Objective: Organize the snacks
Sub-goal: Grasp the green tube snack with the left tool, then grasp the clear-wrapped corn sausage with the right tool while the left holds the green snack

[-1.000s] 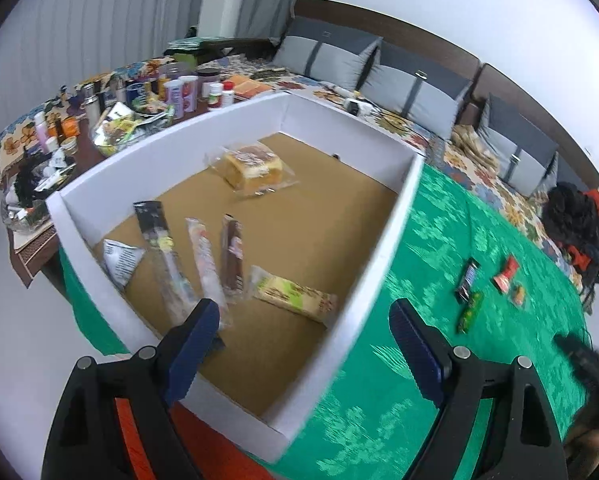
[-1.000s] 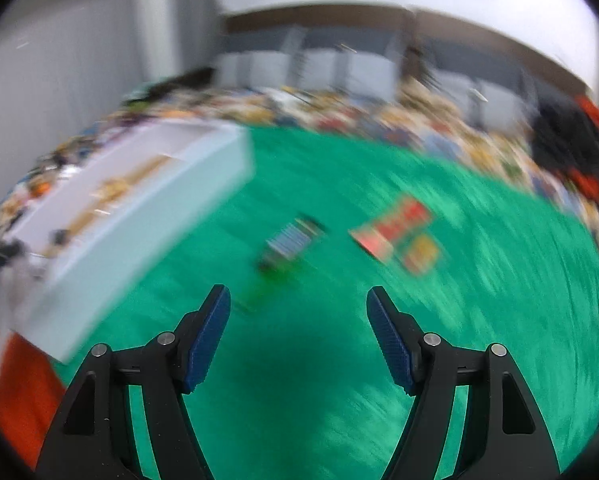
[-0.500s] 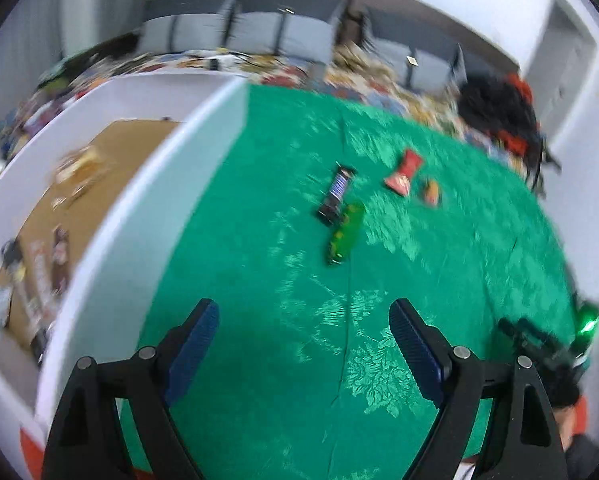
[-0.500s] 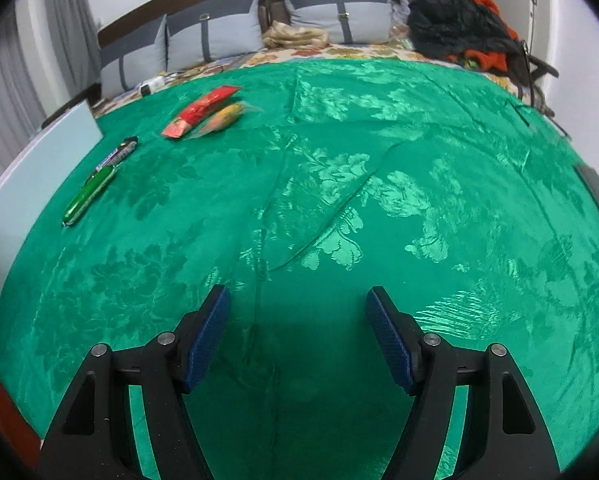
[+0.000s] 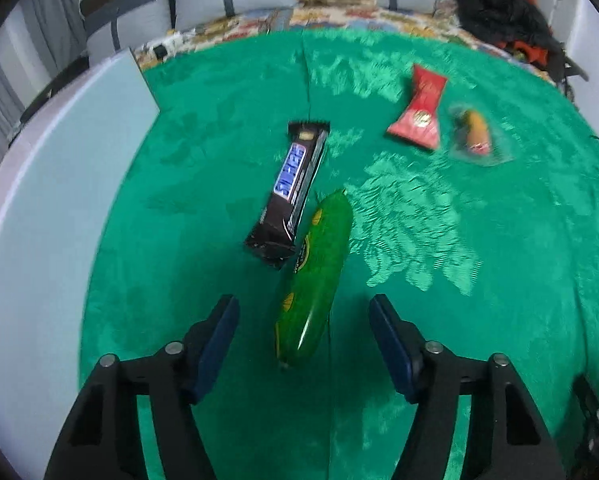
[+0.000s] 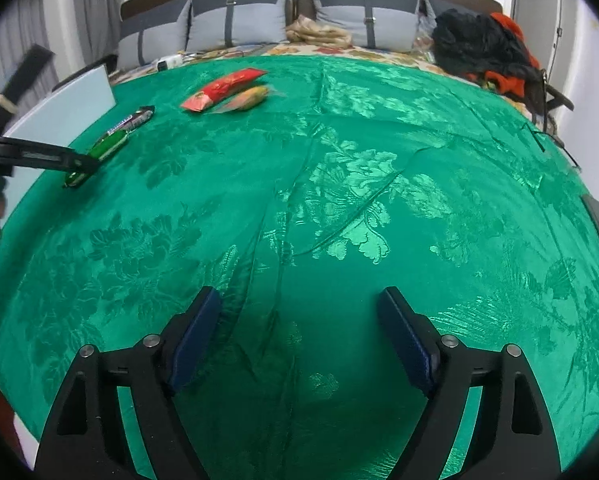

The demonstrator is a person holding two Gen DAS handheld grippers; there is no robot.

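The closing left tongs [image 5: 304,336] straddle, untouched, the light, slippery green snack pack [image 5: 314,280]; pinch its near end gently.

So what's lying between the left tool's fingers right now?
The green snack packet's near end lies between the closing, untouching left tool fingers, in the left wrist view.
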